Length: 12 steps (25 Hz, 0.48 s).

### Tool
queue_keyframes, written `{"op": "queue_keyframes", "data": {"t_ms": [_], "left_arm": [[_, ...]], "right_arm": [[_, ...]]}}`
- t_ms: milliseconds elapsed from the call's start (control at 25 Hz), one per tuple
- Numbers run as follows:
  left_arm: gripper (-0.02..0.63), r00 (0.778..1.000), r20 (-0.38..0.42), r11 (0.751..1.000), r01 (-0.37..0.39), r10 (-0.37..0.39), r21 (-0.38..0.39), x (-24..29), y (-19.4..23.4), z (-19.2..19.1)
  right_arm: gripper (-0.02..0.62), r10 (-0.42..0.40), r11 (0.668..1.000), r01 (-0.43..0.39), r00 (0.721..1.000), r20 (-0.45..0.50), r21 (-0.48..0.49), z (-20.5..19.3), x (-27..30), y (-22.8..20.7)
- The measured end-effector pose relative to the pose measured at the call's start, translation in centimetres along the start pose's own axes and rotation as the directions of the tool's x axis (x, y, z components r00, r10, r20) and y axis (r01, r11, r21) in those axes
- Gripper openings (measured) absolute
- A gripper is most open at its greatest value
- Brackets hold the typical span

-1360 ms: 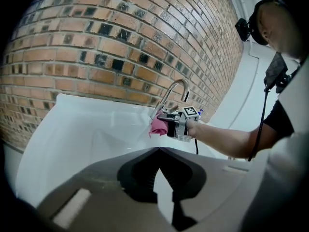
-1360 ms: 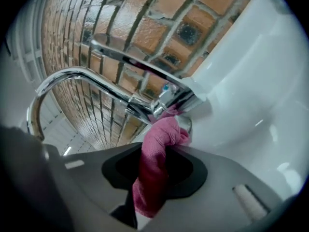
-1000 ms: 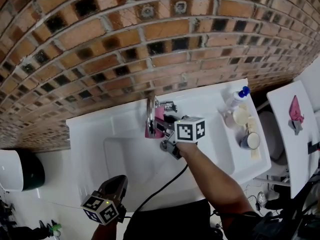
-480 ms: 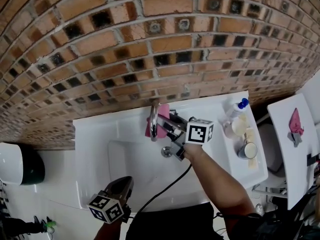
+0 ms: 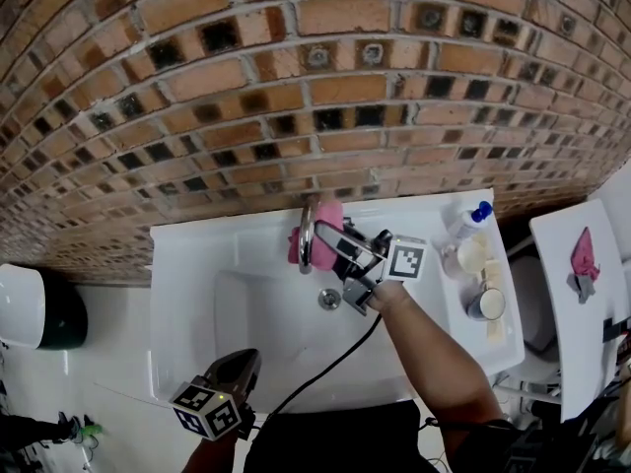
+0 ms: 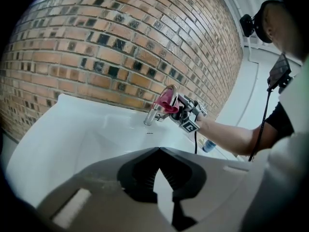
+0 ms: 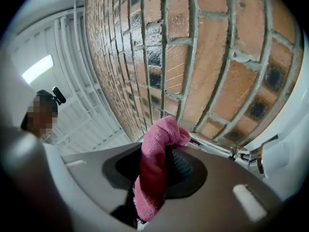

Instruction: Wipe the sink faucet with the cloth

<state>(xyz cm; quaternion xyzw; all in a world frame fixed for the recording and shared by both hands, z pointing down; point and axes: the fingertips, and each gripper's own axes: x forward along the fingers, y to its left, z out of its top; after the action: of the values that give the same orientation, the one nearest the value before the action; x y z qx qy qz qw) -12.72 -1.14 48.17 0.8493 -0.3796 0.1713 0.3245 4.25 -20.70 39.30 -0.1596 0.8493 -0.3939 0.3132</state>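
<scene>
Grey moulded shells on left gripper [image 5: 245, 357] and right gripper [image 5: 324, 234]; white marker cube [image 5: 406, 259] apiece, black squares. Black cable [image 5: 326, 372]; black short-sleeved shirt [image 5: 335, 438].

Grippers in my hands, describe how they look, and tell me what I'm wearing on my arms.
The left gripper and the right gripper are grey, wedge-shaped handheld tools. Each carries a white cube printed with black square markers, and each claw is lined with black ribbed pads. A black cable runs from the right one. The person wears a black short-sleeved top, so the forearms are uncovered.
</scene>
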Motion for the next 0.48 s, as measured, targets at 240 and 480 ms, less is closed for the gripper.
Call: {"op": "queue_keyframes", "data": {"t_ms": [240,480], "left_arm": [[0.006,1.0,0.008,1.0,0.009,-0.009,0.007,-0.1,-0.8,-0.2],[0.006,1.0,0.007,1.0,0.015,-0.016,0.013,-0.4,-0.8,-0.6]], "right_arm": [[0.117,0.041,0.999,-0.041,0.999,-0.033,0.007,-0.8,-0.2,1.1],[0.116,0.013,0.999,-0.016,0.998,-0.055,-0.048,-1.4,-0.5,1.7]]}}
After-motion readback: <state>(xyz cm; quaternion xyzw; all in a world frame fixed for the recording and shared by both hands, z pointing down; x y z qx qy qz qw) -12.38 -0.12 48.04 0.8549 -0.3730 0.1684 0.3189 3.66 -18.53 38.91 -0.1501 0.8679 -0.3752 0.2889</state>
